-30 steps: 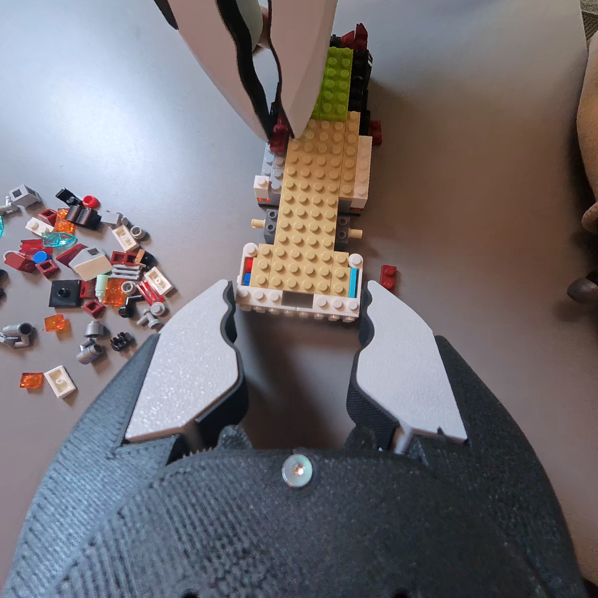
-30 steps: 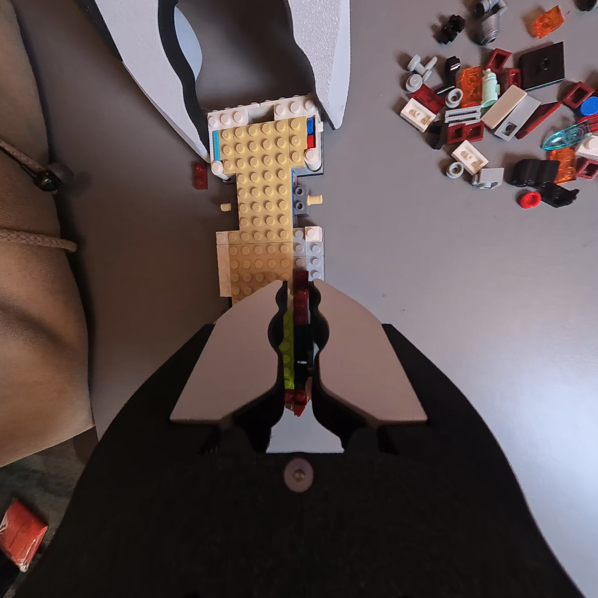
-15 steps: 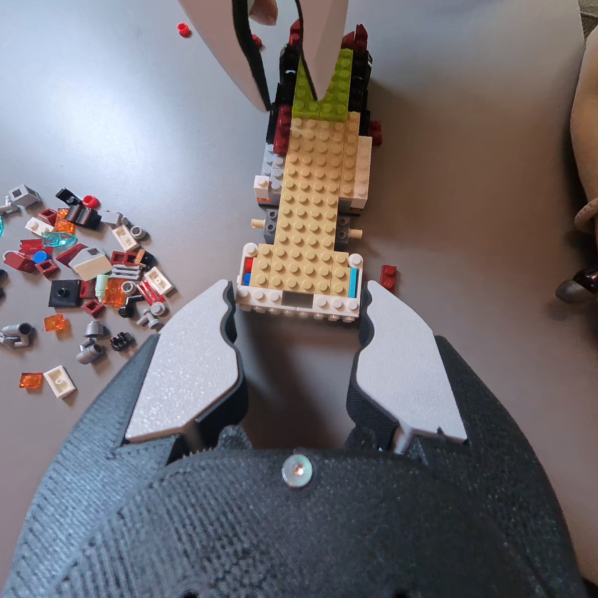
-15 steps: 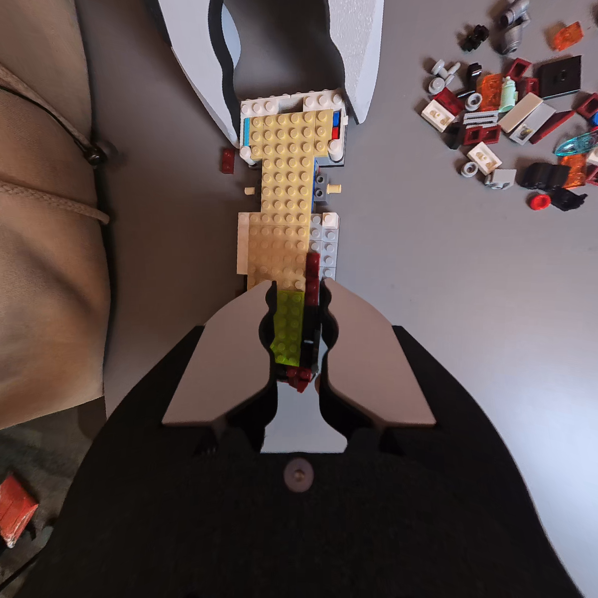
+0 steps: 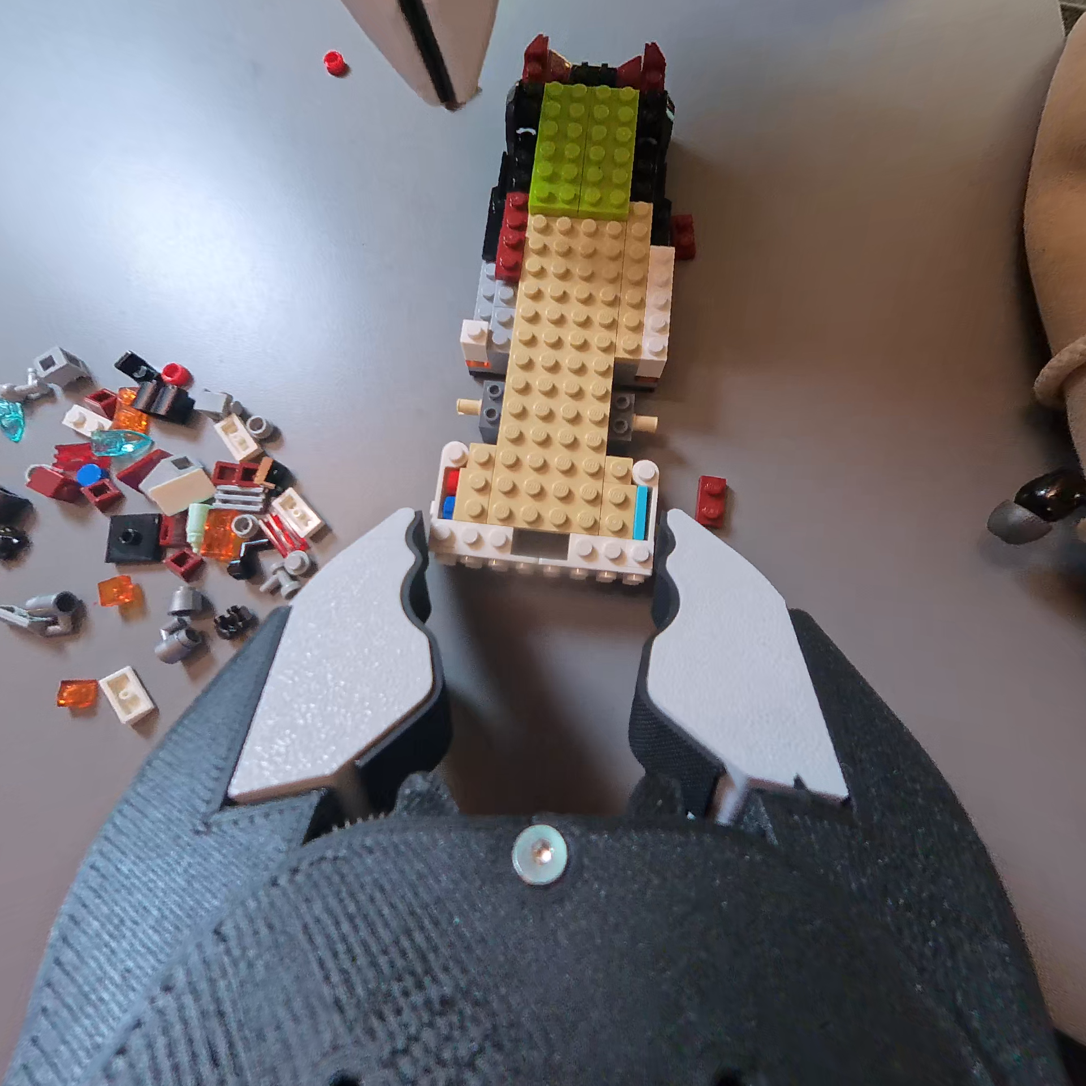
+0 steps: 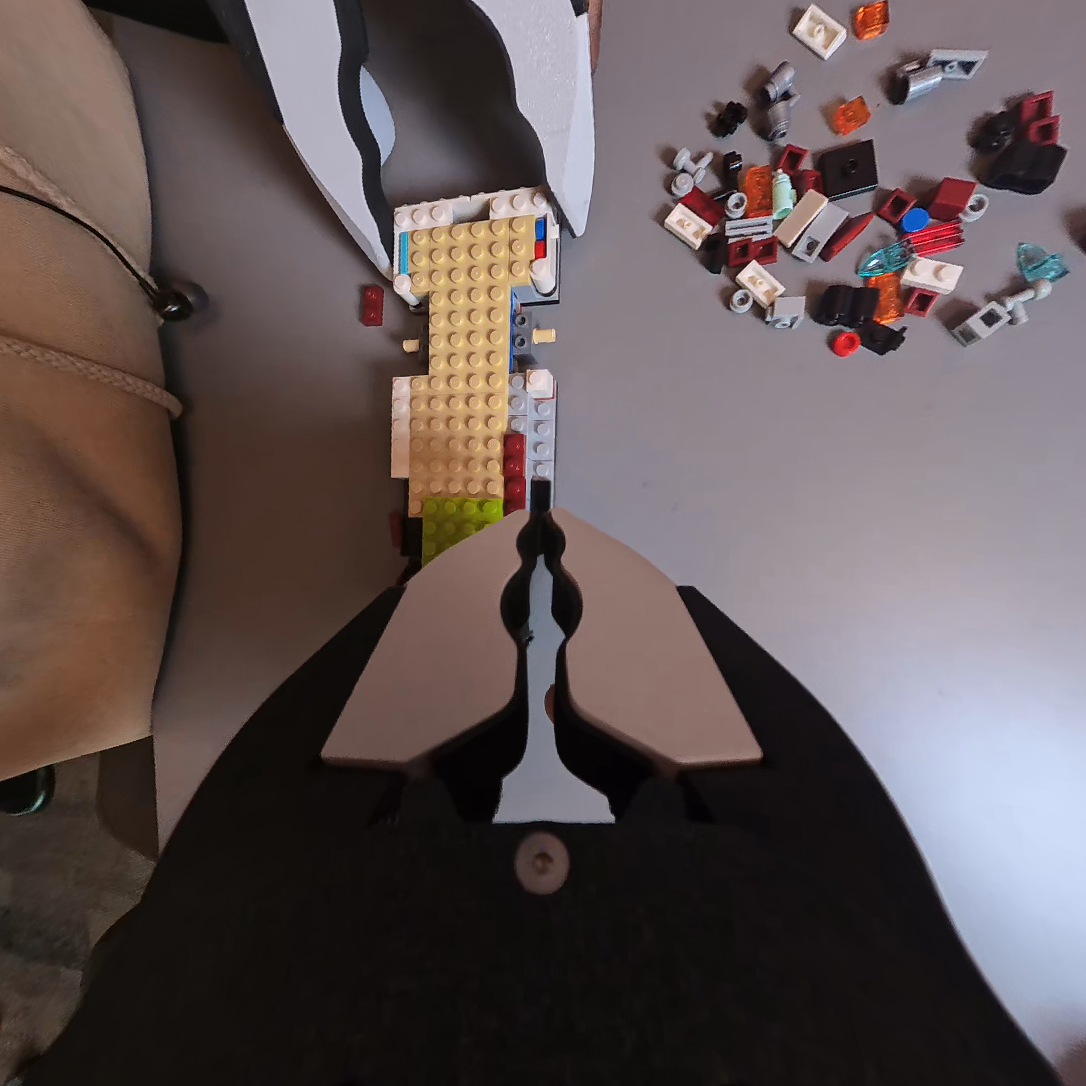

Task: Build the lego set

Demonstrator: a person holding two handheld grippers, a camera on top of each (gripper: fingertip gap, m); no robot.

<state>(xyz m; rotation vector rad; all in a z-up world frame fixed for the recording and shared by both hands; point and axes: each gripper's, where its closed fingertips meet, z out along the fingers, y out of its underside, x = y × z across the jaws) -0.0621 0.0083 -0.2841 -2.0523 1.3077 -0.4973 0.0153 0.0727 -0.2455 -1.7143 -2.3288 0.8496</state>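
Two grippers flank a long brick model [image 5: 564, 364] lying on the grey table [image 5: 852, 235]: the left gripper [image 5: 542, 532] has its jaws spread wide around the model's white near end, pads right at its corners, though whether they press on it I cannot tell. The right gripper [image 6: 539, 512] hovers by the lime end with its tips shut together and nothing visibly between them. Loose bricks [image 5: 164, 499] lie scattered well to the left, and one dark red plate [image 5: 711, 499] sits just beside the right finger [image 5: 728, 623].
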